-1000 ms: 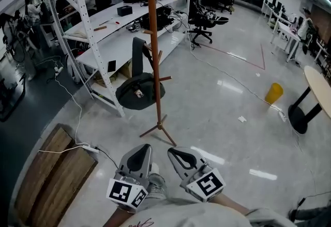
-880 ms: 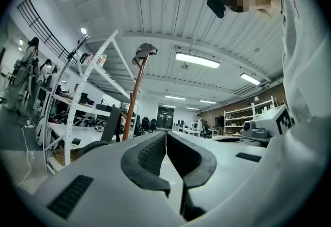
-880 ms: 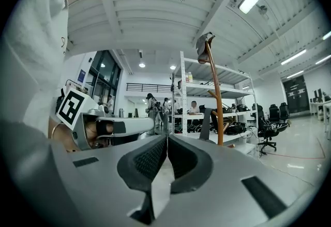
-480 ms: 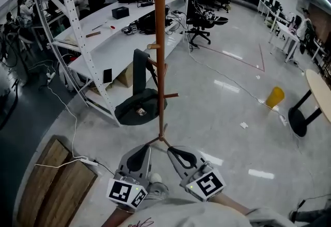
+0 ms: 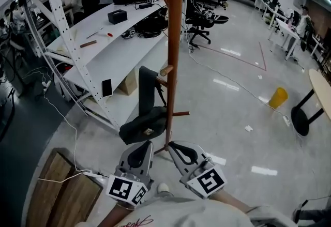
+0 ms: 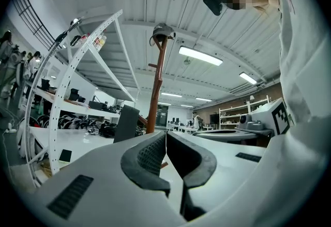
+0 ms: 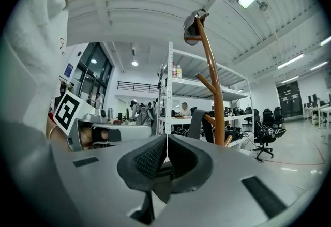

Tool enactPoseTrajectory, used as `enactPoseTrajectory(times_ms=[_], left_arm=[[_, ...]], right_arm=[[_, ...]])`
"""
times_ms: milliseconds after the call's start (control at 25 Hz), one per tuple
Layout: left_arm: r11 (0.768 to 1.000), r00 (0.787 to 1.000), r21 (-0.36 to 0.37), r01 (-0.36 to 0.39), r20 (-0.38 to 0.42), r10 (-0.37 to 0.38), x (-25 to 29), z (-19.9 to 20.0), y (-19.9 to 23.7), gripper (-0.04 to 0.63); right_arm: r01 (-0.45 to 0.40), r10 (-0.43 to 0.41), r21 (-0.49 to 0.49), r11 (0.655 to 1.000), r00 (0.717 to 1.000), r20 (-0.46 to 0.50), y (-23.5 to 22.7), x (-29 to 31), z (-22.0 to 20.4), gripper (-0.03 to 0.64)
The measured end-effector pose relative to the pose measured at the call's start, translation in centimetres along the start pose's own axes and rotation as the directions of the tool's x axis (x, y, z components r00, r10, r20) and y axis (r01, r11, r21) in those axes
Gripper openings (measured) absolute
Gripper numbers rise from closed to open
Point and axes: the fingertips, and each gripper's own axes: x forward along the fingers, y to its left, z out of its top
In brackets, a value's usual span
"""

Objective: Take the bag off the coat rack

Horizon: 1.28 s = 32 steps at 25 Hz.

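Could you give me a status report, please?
Left gripper shut, empty; right gripper shut, empty. Bag hangs by strap on coat rack. Nothing between grippers and bag.

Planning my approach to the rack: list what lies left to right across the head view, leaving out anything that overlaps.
wooden boards → dark bag → coat rack pole → yellow bin → black table base

Your right tool (image 7: 166, 140), jaws pressed together on nothing, orange-brown coat rack (image 7: 214, 96) rising just right of it, dark bag strap (image 7: 196, 123) hanging beside the pole, white shelving (image 7: 170, 91) behind, office chairs (image 7: 266, 123) far right.
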Motion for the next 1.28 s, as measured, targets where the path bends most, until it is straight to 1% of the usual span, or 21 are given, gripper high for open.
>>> enactPoseTrajectory(times_ms=[200, 400, 480, 640, 800, 960, 1080, 1120, 1160, 1200, 1280], left_arm=[[1.000, 1.000, -0.007, 0.004, -0.008, -0.004, 1.6, -0.3, 2.3, 0.018], [1.000, 1.000, -0.021, -0.014, -0.017, 0.014, 2.6, -0.6, 3.5, 0.018], [0.999, 1.000, -0.021, -0.026, -0.017, 0.026, 3.0, -0.5, 3.9, 0.018], [0.998, 0.998, -0.026, -0.059, -0.007, 0.059, 3.6, 0.0, 4.3, 0.018], [0.996, 0.996, -0.018, -0.085, 0.008, 0.085, 4.1, 0.8, 4.4, 0.018], [0.994, 0.994, -0.013, -0.111, 0.015, 0.112, 4.3, 0.9, 4.6, 0.018], [0.991, 0.991, -0.017, -0.134, 0.013, 0.135, 4.1, 0.8, 5.0, 0.018], [0.990, 0.990, -0.019, -0.143, 0.010, 0.143, 4.0, 0.7, 5.1, 0.018], [0.988, 0.988, -0.020, -0.151, 0.008, 0.151, 3.9, 0.6, 5.3, 0.018], [0.987, 0.987, -0.022, -0.159, 0.005, 0.159, 3.8, 0.5, 5.4, 0.018], [0.984, 0.984, -0.026, -0.177, -0.003, 0.177, 3.5, 0.2, 5.7, 0.018]], right_arm=[[-0.001, 0.001, 0.010, 1.000, 1.000, 0.015, -1.1, 2.4, -0.1, 0.021], [-0.004, 0.004, -0.008, 1.000, 1.000, -0.011, -1.9, 3.6, -0.4, 0.021], [-0.007, 0.007, -0.017, 1.000, 1.000, -0.014, -2.4, 4.0, -0.3, 0.021], [-0.038, 0.038, -0.021, 0.999, 0.999, -0.005, -3.0, 4.6, 0.5, 0.021], [-0.057, 0.056, -0.029, 0.998, 0.998, -0.012, -3.8, 5.2, 0.8, 0.021], [-0.068, 0.067, -0.020, 0.998, 0.997, -0.045, -4.4, 6.4, 0.5, 0.021], [-0.059, 0.058, -0.018, 0.998, 0.996, -0.074, -5.3, 8.4, 0.3, 0.025], [-0.056, 0.054, -0.024, 0.998, 0.995, -0.087, -5.7, 9.3, 0.3, 0.054], [-0.055, 0.052, -0.026, 0.998, 0.994, -0.094, -6.2, 10.2, 0.4, 0.135], [-0.051, 0.049, -0.024, 0.998, 0.994, -0.098, -6.6, 11.1, 0.4, 0.159], [-0.035, 0.033, -0.018, 0.999, 0.993, -0.115, -7.5, 12.8, 0.3, 0.171]])
